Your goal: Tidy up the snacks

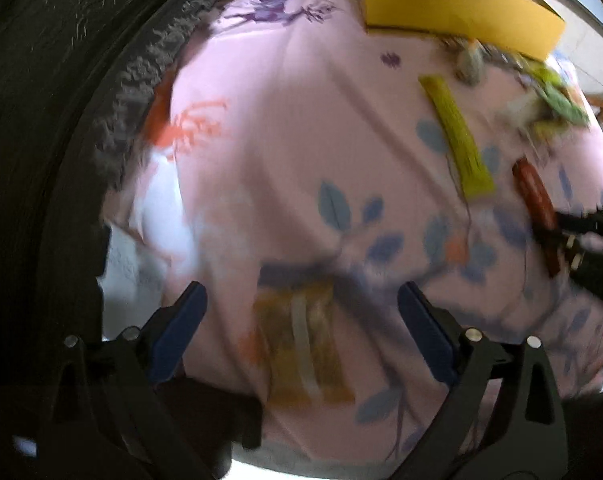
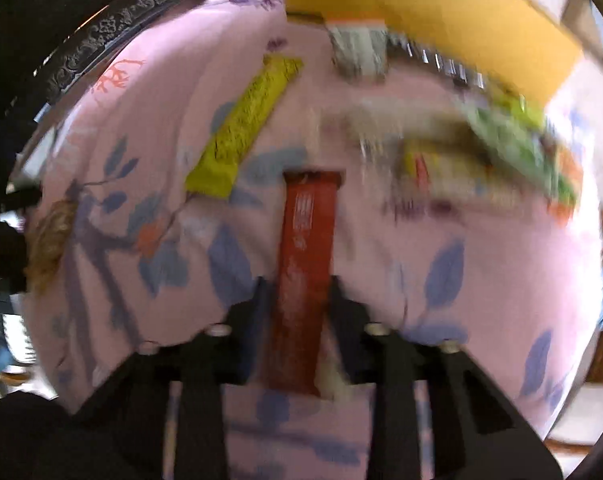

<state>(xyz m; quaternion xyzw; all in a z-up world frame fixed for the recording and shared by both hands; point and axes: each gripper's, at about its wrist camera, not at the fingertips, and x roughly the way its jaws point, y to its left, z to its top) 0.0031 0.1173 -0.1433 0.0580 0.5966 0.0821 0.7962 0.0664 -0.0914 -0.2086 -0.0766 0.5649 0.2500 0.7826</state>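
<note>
Left tool point(image 1: 301, 312) spread wide over a brown-and-gold flat snack packet point(image 1: 305, 344) lying on the pink floral tablecloth point(image 1: 285, 140), not touching it. Right tool point(image 2: 299, 292) pinching a long red snack bar wrapper point(image 2: 307, 248) by its near end. Yellow-green snack bar point(image 2: 241, 128) flat on the table just left of the red one. Blurry pile of more wrappers point(image 2: 481, 160) beside a yellow cardboard box point(image 2: 441, 12) at the far edge.

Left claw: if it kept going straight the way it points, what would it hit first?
Probably the brown-and-gold snack packet lying on the pink floral cloth, right between the open left claw fingers; blur leaves depth uncertain.
</note>
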